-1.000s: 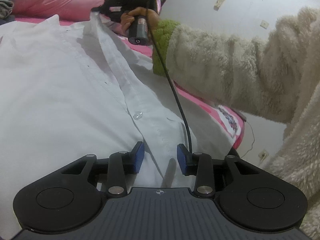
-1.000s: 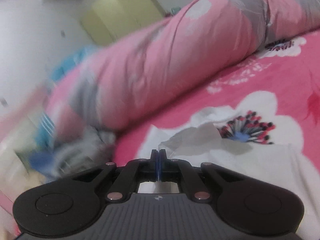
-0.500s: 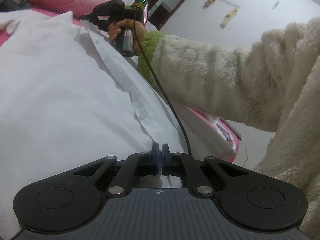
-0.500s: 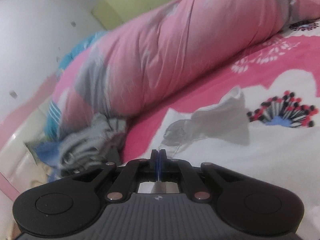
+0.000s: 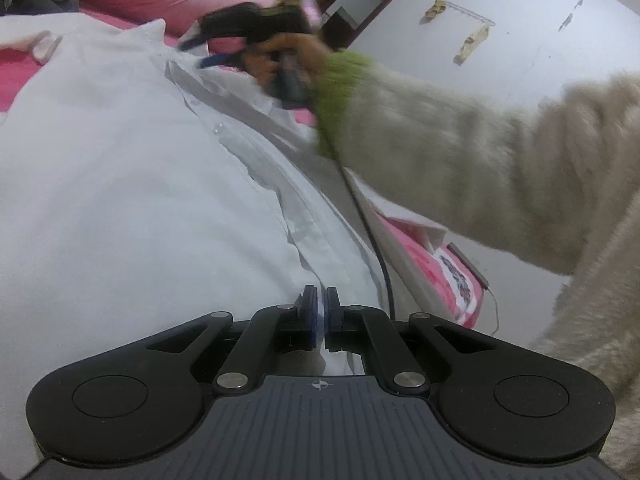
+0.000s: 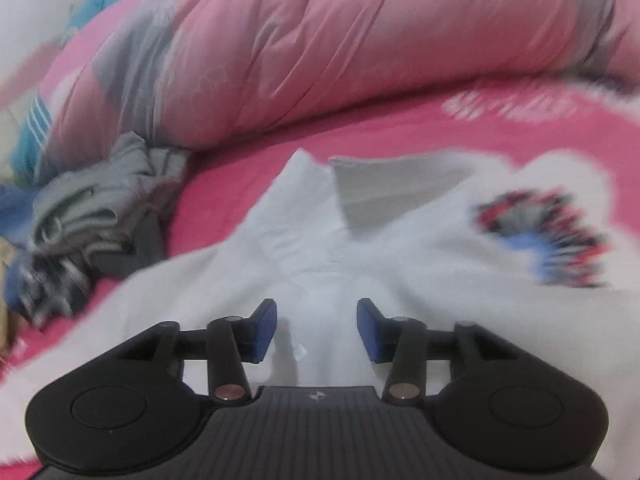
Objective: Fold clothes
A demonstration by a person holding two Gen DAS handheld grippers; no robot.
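**A:** While the left gripper (image 5: pixel 320 316) sits clenched on the front edge of the white shirt (image 5: pixel 120 200), right at six o'clock in its own view, where is the other one?

**B:** Up at twelve o'clock from there, blurred, near the collar. In its own view the right gripper (image 6: pixel 316 326) is released, jaws wide apart, hovering just above the cloth with the collar (image 6: pixel 312 192) ahead of it at twelve.

**A:** And the shirt itself?

**B:** Spread over the pink bedsheet (image 6: pixel 360 132), button placket running from the left gripper away toward one o'clock. Whether it counts as partly folded I can't tell.

**A:** What could go wrong?

**B:** Only one end is pinched. If the left pulls or lifts alone, the placket may skew and the panel bunch. The right gripper's cable (image 5: pixel 372 240) trails across the fabric and could drag it.

**A:** Count?

**B:** One white shirt, two grippers, two buttons I can make out. Farther back, one rolled pink duvet (image 6: pixel 360 40) at twelve and one heap of grey clothes (image 6: pixel 92 208) at nine.
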